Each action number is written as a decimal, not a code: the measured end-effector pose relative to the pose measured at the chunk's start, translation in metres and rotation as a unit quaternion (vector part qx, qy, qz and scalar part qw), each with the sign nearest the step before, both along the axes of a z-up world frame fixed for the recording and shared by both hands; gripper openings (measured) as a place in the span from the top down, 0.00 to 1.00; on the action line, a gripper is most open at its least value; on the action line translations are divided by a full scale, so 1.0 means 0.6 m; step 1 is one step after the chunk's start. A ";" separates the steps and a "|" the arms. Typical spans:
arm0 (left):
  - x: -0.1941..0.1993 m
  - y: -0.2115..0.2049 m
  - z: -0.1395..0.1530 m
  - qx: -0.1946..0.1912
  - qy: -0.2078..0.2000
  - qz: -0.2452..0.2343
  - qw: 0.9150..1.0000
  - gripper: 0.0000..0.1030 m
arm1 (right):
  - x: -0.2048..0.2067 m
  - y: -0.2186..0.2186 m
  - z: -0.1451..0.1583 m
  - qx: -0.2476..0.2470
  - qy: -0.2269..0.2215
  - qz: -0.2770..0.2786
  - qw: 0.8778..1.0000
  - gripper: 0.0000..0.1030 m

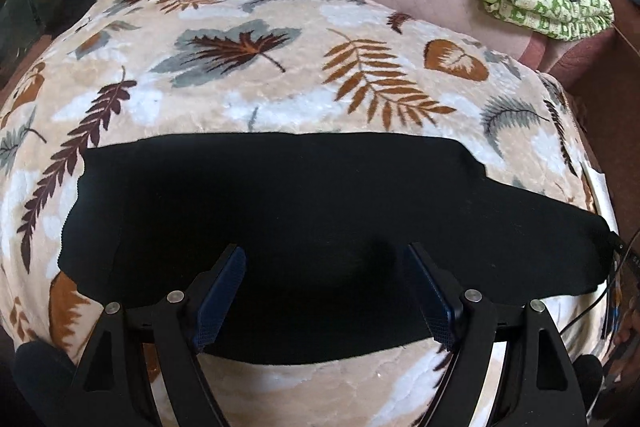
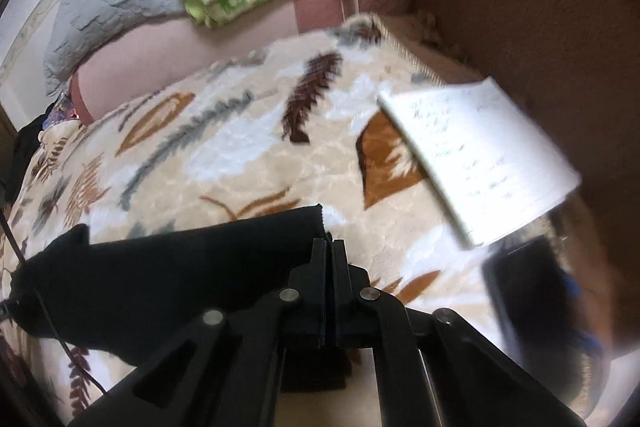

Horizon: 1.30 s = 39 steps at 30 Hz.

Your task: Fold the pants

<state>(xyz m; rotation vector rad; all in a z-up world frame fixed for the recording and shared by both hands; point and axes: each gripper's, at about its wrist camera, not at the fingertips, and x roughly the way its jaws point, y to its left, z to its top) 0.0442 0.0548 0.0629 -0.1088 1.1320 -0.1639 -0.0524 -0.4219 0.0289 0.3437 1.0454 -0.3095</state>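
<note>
Pants (image 1: 304,227): lying flat, long fold seemingly made, cross folds remaining. My left gripper (image 1: 326,293) is hovering wide, empty; my right gripper (image 2: 329,291) is pinching shut, seemingly on the hem.

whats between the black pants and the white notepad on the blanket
Nothing but bare leaf-print blanket. In the right wrist view the black pants end near the shut right tongs, and the notepad lies apart, up and to the right.
</note>
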 end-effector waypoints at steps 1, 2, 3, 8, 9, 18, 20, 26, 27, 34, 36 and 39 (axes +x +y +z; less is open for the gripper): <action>0.000 0.000 -0.006 -0.001 0.005 0.001 1.000 0.22 | 0.005 0.002 -0.016 0.001 0.014 0.002 1.000 0.99; 0.000 0.000 -0.011 -0.001 0.006 0.002 1.000 0.22 | 0.007 0.005 -0.029 0.002 0.024 0.002 1.000 0.99; -0.001 -0.002 -0.015 0.002 0.003 0.002 1.000 0.22 | 0.008 0.007 -0.038 0.003 0.031 0.002 1.000 0.99; -0.005 -0.009 -0.018 0.018 -0.011 -0.007 1.000 0.22 | -0.013 0.008 -0.001 0.017 0.002 -0.019 1.000 0.78; -0.005 -0.011 -0.017 0.020 -0.012 -0.008 1.000 0.22 | -0.017 0.010 0.007 0.020 -0.004 -0.019 1.000 0.71; -0.025 -0.001 0.007 0.025 -0.035 -0.005 0.999 0.22 | -0.024 0.111 0.037 0.101 -0.041 0.056 0.992 0.64; -0.032 0.004 0.010 0.026 -0.037 -0.004 0.999 0.22 | -0.020 0.134 0.028 0.105 -0.037 0.069 0.991 0.64; -0.058 0.030 0.016 0.040 -0.050 0.009 0.998 0.22 | -0.019 0.166 0.008 0.115 -0.027 0.079 0.990 0.64; -0.062 0.036 0.015 0.041 -0.052 0.012 0.998 0.22 | -0.020 0.167 0.004 0.114 -0.025 0.077 0.990 0.65; -0.068 0.060 -0.015 0.040 -0.040 0.028 0.998 0.21 | -0.035 0.158 -0.021 0.113 -0.004 0.064 0.991 0.65; -0.068 0.052 -0.018 0.052 -0.047 0.023 0.997 0.21 | -0.033 0.160 -0.017 0.111 -0.001 0.065 0.992 0.65; -0.070 0.044 -0.014 0.062 -0.051 0.020 0.997 0.21 | -0.035 0.161 -0.008 0.112 -0.004 0.065 0.992 0.61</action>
